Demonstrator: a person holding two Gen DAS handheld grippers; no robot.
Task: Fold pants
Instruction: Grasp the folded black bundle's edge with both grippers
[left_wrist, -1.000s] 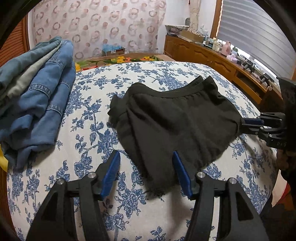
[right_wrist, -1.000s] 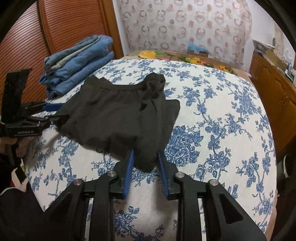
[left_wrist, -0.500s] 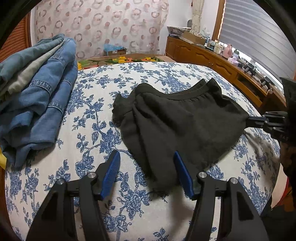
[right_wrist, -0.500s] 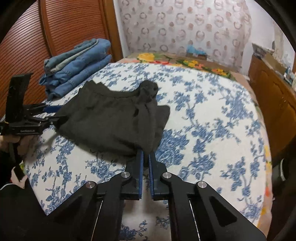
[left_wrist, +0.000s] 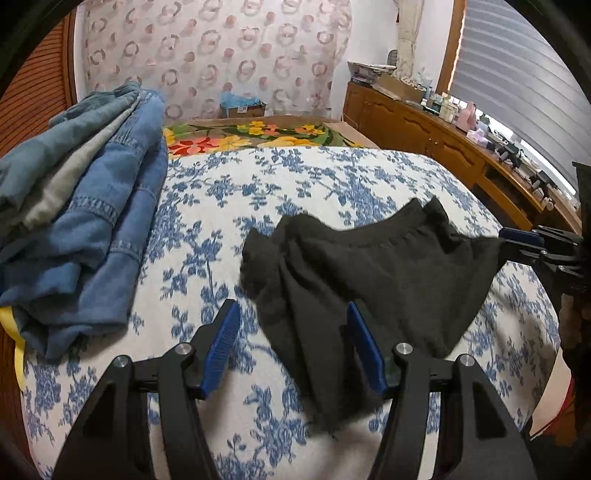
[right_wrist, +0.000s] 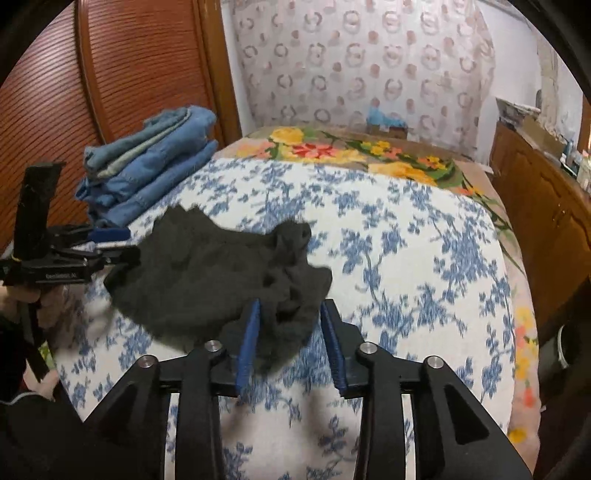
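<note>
A bed (left_wrist: 332, 177) spread with a white cover printed in blue flowers fills both views, with a strip of bright floral blanket (right_wrist: 351, 149) at its far end. Against the side nearest the slatted wooden door (right_wrist: 122, 74) sits a pile of folded jeans (left_wrist: 85, 229), well apart from the work.

The black pants (left_wrist: 369, 273) lie crumpled near the front edge of the bed (more a bunched heap than a flat layout), waistband toward the far side and one frayed leg end trailing toward the left wrist camera.

The left gripper (left_wrist: 293, 349) has its blue-padded jaws spread wide, and that leg end lies between them, against the right-hand pad, not pinched. The right gripper (right_wrist: 291, 343) is also released, its jaws parted with a rumpled fold of the pants sitting between the pads; seen from the left wrist view, its tips sit at the cloth's right corner, though whether they touch there cannot be told.
</note>
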